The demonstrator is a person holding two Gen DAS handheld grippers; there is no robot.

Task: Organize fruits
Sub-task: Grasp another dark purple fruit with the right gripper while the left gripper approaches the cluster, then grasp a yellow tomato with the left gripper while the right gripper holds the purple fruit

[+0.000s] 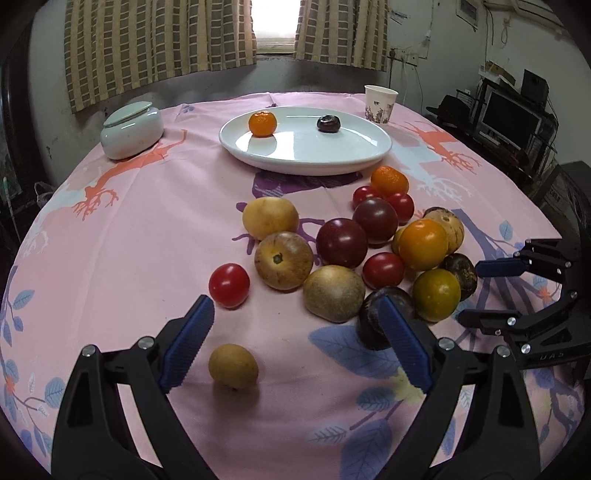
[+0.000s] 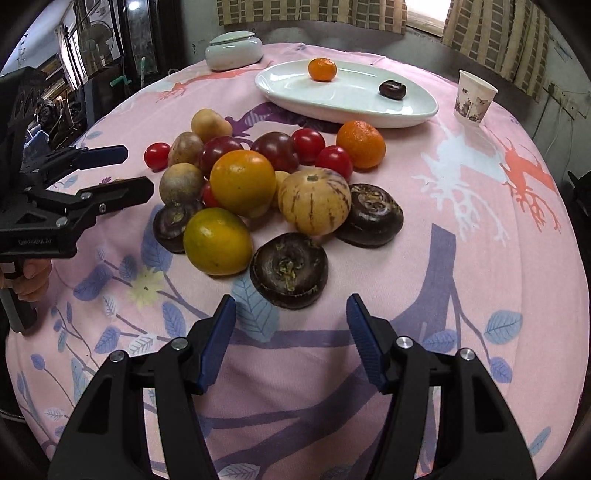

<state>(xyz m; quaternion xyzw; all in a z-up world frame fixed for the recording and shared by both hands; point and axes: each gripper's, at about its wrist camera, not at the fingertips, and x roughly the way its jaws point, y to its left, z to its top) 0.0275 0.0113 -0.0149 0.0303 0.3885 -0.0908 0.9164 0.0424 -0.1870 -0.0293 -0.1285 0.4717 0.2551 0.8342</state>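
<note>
Right gripper (image 2: 291, 332) spread, empty; flat dark-brown water chestnut (image 2: 289, 270) dead ahead, just beyond fingertips. Left gripper (image 1: 295, 339) spread too, farther off.

Daylight is glaring through a window (image 1: 275, 22) between checked curtains (image 1: 159, 40); a monitor (image 1: 511, 116) is sitting on cluttered shelving.
</note>
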